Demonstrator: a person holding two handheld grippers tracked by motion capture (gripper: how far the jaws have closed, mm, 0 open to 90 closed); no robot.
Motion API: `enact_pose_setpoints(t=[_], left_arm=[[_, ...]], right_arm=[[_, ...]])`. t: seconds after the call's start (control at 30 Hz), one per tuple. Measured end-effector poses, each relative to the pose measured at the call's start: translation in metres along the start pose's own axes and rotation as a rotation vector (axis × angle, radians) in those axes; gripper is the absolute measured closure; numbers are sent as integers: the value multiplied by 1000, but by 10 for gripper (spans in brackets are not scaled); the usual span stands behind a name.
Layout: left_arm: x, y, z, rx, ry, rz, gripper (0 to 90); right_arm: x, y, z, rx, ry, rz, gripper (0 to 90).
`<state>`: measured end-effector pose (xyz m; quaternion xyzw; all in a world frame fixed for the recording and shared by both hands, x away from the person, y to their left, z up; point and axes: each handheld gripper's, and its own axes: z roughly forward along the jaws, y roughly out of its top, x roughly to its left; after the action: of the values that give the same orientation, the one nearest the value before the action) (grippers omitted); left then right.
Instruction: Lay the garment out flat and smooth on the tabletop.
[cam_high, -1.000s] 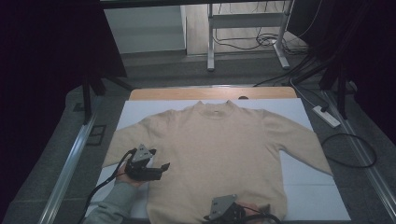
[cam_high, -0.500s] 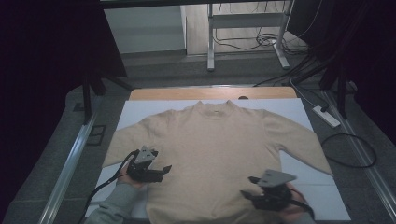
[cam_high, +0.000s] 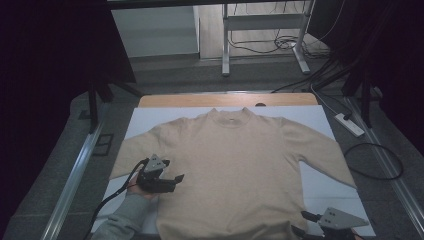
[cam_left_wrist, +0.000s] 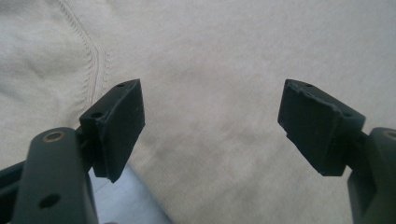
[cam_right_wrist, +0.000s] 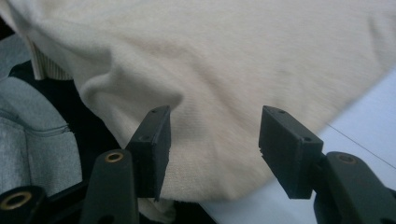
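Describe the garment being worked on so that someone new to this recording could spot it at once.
Find the wooden table covered by a white sheet. Spread flat on that sheet, front up and sleeves angled outward, lies a cream sweater. Its short stand-up collar and pale beige knit set it apart from the black grippers beside it.

Dim room, grey floor (cam_high: 165, 75), cables (cam_high: 280, 45)

Dim high view, dark vignetted edges, soft even light, near tool pads slightly blurred
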<state>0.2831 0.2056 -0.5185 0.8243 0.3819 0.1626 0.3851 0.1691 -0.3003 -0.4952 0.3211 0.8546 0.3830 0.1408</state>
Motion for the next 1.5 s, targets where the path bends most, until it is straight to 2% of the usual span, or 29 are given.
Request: enact_pose_setpoints(t=[0.03, 0.5, 0.53, 0.57, 0.67, 0.73, 0.8, 0.87, 1.03, 1.13, 1.17, 1.2, 1.5], left_arm=[[0, 0, 0, 0, 0, 0, 231], [0, 0, 0, 0, 0, -1, 231], [1, 0, 1, 1, 1, -2, 230], [2, 0, 1, 3, 0, -3, 229], [2, 1, 2, 3, -1, -3, 225], [2, 0, 1, 6, 1, 1, 225], [1, 0, 1, 8, 1, 2, 226], [0, 0, 0, 4, -1, 3, 225], [-1, 0, 0, 2, -6, -3, 213], [-3, -1, -1, 8, -6, 0, 211], [-12, -5, -9, 11, -2, 11, 210], [-13, -5, -10, 11, -1, 15, 210], [-15, -6, -11, 9, -1, 12, 209]], right_arm=[[0, 0, 4, 17, 1, -8, 435], [0, 0, 4, 17, 1, -8, 435], [0, 0, 5, 24, 3, -12, 423], [-1, -2, 10, 55, 8, -19, 421], [-8, -9, 18, 121, 19, 6, 410], [-10, -12, 16, 112, 18, 16, 406], [-9, -12, 12, 125, -11, -11, 404], [-11, -10, 9, 103, -1, -1, 398], [-21, 11, 7, -36, 19, 51, 383], [-29, 23, 18, -58, 14, 39, 368], [-32, 27, 22, -65, 17, 42, 366], [-61, 56, 71, -93, -47, 23, 363], [-64, 53, 72, -88, -55, 32, 360]])
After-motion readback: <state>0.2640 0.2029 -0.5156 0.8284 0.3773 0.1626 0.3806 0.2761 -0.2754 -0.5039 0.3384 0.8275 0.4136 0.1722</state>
